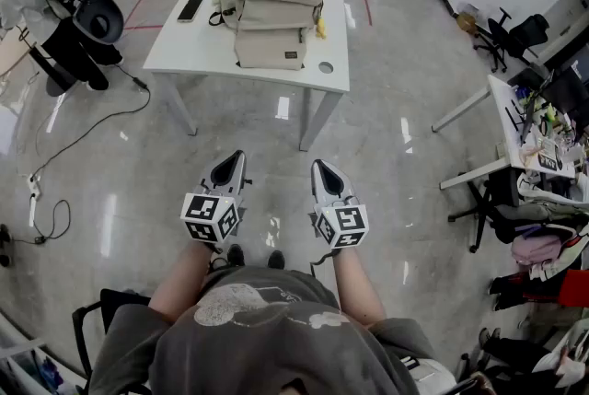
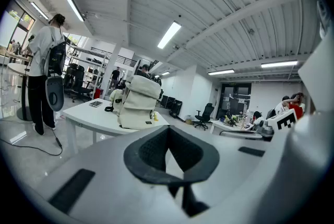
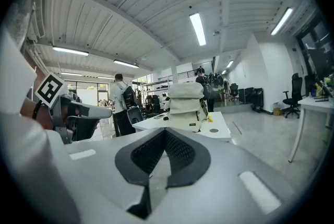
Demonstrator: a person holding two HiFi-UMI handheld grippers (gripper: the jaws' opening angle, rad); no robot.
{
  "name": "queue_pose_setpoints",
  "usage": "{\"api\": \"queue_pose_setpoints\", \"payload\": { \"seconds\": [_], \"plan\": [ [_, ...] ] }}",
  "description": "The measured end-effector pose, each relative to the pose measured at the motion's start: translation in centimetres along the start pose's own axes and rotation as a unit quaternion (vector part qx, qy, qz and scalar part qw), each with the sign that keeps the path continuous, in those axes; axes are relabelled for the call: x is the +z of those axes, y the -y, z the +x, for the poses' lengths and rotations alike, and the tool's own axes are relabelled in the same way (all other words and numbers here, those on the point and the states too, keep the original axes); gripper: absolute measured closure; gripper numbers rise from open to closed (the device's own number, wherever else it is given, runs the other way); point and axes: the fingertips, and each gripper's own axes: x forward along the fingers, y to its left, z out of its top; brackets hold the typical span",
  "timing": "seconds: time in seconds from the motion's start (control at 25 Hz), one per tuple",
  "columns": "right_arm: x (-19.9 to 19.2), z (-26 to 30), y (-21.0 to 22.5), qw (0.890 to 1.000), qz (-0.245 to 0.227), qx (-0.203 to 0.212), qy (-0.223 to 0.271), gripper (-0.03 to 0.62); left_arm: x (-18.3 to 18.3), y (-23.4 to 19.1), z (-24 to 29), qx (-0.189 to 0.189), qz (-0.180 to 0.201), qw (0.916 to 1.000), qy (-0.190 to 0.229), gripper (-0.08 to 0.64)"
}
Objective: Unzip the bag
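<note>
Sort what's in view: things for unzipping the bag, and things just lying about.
For the job: cream fabric backpack on the white table; left gripper, shut; right gripper, shut.
Lying about: flat black phone; black office chair.

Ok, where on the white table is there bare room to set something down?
Front-left of the table, between the phone, the bag and the near edge. A narrow strip right of the bag holds the cable hole. Crowded behind the bag.
</note>
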Motion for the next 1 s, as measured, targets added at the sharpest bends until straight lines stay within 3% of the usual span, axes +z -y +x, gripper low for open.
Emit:
{"api": "queue_pose_setpoints", "payload": {
  "seconds": [0.64,1.0],
  "plan": [
    [-0.6,0.0,0.0,1.000,0.008,-0.014,-0.005,0.592,-0.2,-0.6,0.3,-0.009,0.006,0.9999,-0.007,0.554],
    [-0.8,0.4,0.6,0.996,0.011,-0.085,0.002,0.592,-0.9,-3.9,-1.0,0.000,-0.003,0.9999,-0.011,0.554]
  ]
}}
